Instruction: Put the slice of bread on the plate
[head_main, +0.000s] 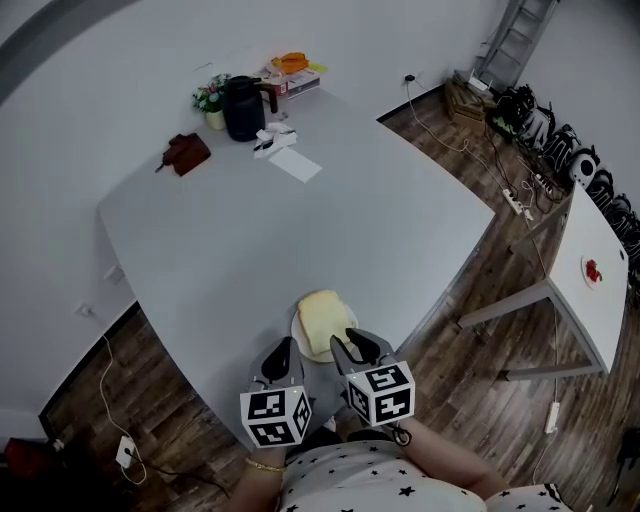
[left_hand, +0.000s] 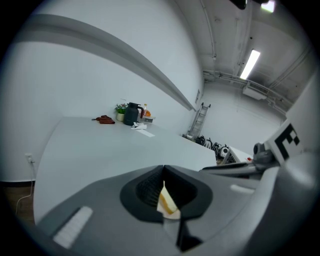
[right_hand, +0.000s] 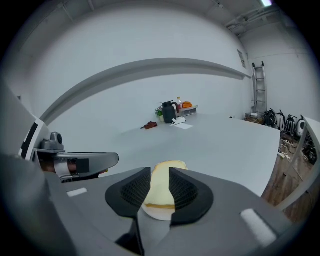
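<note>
The slice of bread (head_main: 321, 318) lies flat on the white plate (head_main: 298, 331) at the near edge of the counter (head_main: 250, 230). My right tool (right_hand: 159, 171) hovers just behind it, jaws apart, the slice showing between them; my left tool (left_hand: 163, 169), alongside, has its tips together

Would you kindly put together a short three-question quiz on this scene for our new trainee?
1. True or false: the bread already lies on the plate.
2. Which gripper has its jaws apart: A) the left gripper, or B) the right gripper?
3. Fill in: the dark jug stands beside the flowers at the ____ end of the table, seen from the person.

Key: 1 true; 2 B; 3 far.
</note>
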